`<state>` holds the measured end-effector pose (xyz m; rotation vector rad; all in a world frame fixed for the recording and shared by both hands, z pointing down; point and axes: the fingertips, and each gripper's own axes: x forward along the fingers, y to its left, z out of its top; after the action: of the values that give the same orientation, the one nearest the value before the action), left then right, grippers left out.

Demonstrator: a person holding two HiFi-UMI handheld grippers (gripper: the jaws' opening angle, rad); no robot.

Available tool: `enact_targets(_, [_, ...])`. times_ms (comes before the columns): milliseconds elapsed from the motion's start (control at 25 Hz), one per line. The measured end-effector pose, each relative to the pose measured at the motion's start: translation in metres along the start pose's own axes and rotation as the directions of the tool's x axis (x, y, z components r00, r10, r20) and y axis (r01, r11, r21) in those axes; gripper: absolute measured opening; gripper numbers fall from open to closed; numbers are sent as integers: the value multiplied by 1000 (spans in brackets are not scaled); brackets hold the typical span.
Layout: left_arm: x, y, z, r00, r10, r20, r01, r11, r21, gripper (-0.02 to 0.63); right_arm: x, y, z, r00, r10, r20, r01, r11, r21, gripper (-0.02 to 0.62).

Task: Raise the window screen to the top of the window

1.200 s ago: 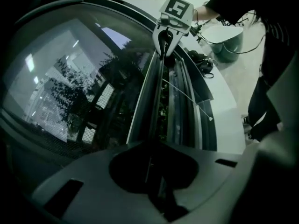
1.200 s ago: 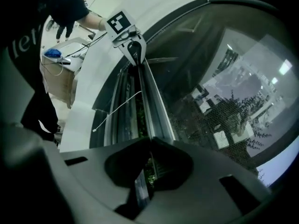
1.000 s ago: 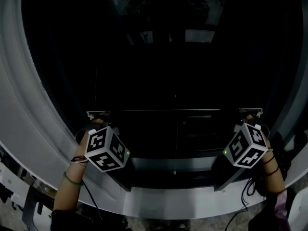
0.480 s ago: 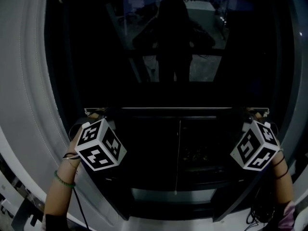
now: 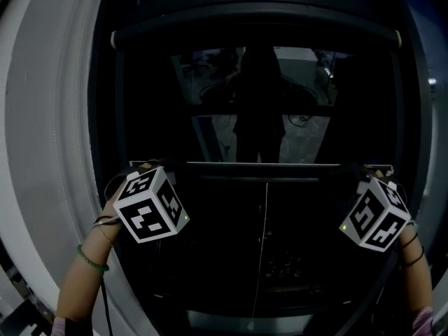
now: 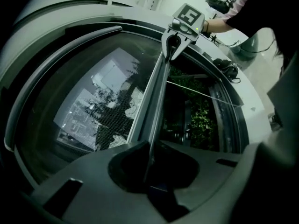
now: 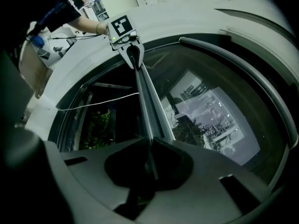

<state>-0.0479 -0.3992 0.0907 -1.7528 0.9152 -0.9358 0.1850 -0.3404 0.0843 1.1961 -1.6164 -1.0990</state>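
Head view: window screen is seen w/ its bottom rail lying level at abt mid-height of the window frame, well below the top bar. L end of the rail is gripped by the left gripper, R end by the right gripper; both marker cubes are turned toward the cam. Left gripper view: jaws are clenched on the rail's thin edge, which runs straight away to the other gripper at the far end. Right gripper view: same, jaws clamped on the rail edge. Screen mesh is seen on one side of the rail, green foliage on the other. A thin white cord is stretched across the foliage side.
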Motion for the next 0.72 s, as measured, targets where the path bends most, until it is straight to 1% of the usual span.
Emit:
enact_targets(120, [-8, 33, 10, 999, 17, 28, -17, 999, -32, 41, -3, -32, 10, 998, -64, 3, 64, 998, -22, 29])
enact_targets(240, [-17, 70, 19, 997, 76, 20, -76, 997, -19, 41, -6, -68, 23, 993, -120, -12, 119, 992, -47, 29])
enact_targets(320, [-22, 90, 27, 994, 110, 2, -110, 994, 6, 41, -9, -87, 29, 991, -134, -8, 133, 990, -40, 29])
enact_targets(480, [-28, 120, 36, 989, 144, -29, -143, 989, 44, 38, -13, -114, 39, 990, -138, -4, 138, 990, -9, 32])
enact_targets(720, [-38, 161, 48, 984, 179, -17, -178, 983, 33, 38, -17, -155, 53, 977, -215, 11, 215, 977, -6, 35])
